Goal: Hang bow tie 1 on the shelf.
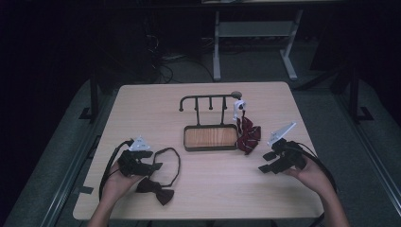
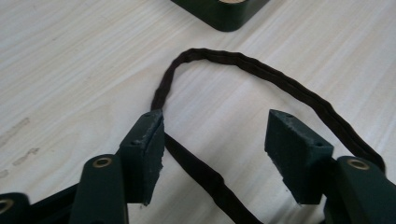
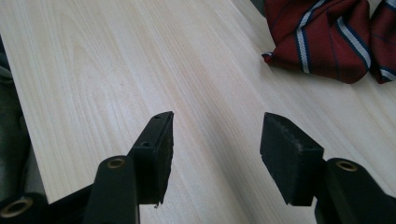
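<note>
Jaws of the left gripper (image 2: 215,154) are straddling the bow tie strap (image 2: 243,63), wide apart, readying a pinch; right gripper (image 3: 217,154) is hanging open.

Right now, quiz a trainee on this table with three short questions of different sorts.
1. True or false: the left gripper has its jaws pressed on the dark bow tie's strap.
2. What hangs at the rack's right end? A) striped red tie B) a belt C) a scarf
3. Fill in: the rack stands on a wooden ____.

Key: 1 false, the jaws stand apart; 2 A; 3 tray.
</note>
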The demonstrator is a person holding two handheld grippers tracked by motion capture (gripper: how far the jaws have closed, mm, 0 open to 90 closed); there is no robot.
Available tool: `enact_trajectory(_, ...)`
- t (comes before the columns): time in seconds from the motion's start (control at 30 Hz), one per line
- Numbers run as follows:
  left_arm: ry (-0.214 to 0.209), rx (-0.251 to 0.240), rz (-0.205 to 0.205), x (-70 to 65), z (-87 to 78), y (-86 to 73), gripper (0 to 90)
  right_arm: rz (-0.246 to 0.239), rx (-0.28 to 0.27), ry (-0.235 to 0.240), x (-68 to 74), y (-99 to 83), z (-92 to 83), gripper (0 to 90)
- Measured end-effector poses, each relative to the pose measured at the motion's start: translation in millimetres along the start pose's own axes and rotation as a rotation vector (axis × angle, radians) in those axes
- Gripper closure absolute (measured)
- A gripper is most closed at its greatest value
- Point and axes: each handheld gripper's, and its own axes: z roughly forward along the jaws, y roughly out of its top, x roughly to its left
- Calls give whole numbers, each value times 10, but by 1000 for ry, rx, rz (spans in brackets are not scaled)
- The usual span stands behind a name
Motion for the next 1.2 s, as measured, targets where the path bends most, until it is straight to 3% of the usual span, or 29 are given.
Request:
enact_trajectory(0.3,23,38,-22,126,29,146,460,-3,-26,10,61,-50,2,439)
enact_trajectory(0.63,21,146,-17,273,228,325,559,-1,-30,9,76,-65,-1,440)
enact_trajectory(0.8,20,198,-8,320,340,316,629,-6,-43,8,73,-85,-29,440)
enact_trajectory(0.83,22,199,-25,320,370,307,637,-6,-42,6,73,-88,-35,440)
enact_trajectory(0.87,23,224,-11,343,380,303,642,0,-44,11,76,-89,-39,440)
enact_trajectory(0.9,22,220,-28,343,401,296,651,-1,-44,11,76,-90,-39,440)
enact_trajectory(1.2,13,244,-26,371,462,286,761,-8,-43,10,82,-75,-25,440)
